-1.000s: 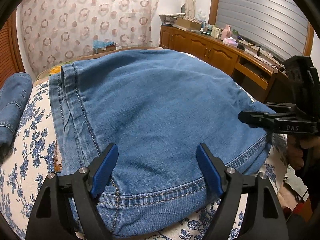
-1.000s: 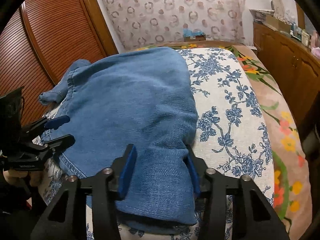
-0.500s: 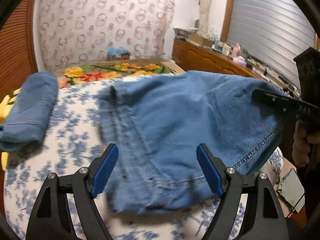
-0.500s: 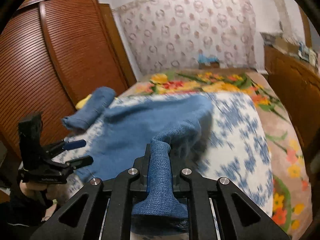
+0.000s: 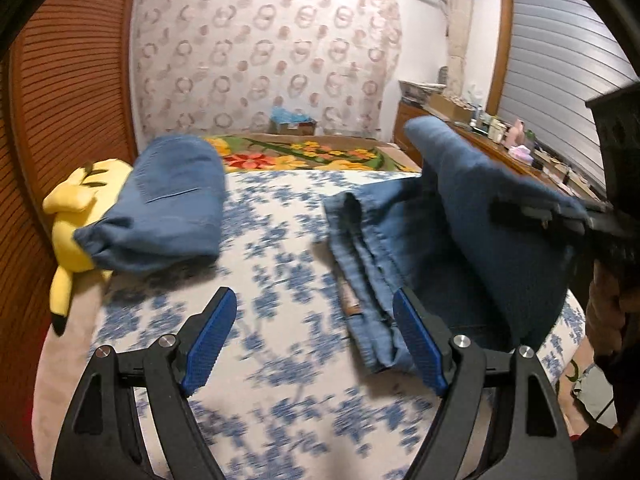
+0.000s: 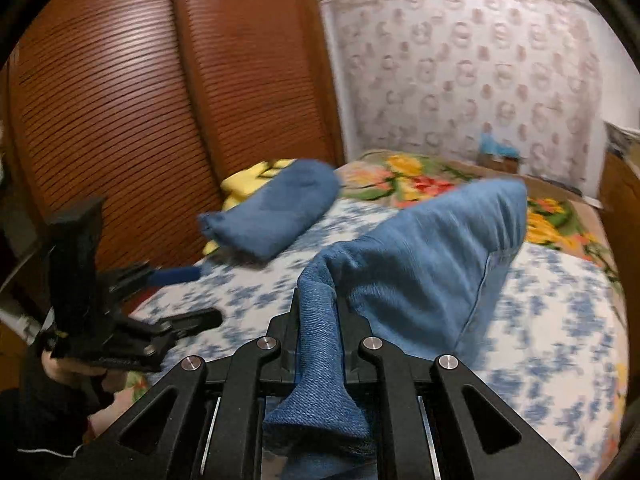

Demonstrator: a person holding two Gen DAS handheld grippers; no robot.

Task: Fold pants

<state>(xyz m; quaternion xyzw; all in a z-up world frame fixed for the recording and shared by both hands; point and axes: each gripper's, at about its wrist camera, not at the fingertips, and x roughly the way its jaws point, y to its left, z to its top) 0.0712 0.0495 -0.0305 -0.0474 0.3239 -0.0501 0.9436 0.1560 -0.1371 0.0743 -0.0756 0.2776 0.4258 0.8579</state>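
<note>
Blue jeans [image 5: 472, 240] lie on the right of the bed, one edge pulled up into a peak. My right gripper [image 6: 318, 320] is shut on a bunched strip of that denim [image 6: 432, 264], which rises away from its pads. In the left wrist view the right gripper [image 5: 504, 213] shows at the right, clamped on the lifted cloth, with a hand below it. My left gripper [image 5: 316, 340] hangs open over the bare bedspread just left of the jeans, with nothing between its blue pads [image 5: 212, 336]. It also appears at the left of the right wrist view as the left gripper [image 6: 188, 296].
A folded pair of blue pants [image 5: 172, 204] rests on a yellow plush toy [image 5: 76, 208] at the bed's far left. The bedspread [image 5: 280, 248] is white with blue flowers; a bright floral blanket [image 5: 304, 156] lies beyond. Slatted wooden doors [image 6: 120, 120] stand left, and a cluttered dresser [image 5: 520, 152] right.
The right gripper closed on the jeans' edge and lifted it off the bed. The left gripper slid left off the jeans, staying open, and the folded pants came into view.
</note>
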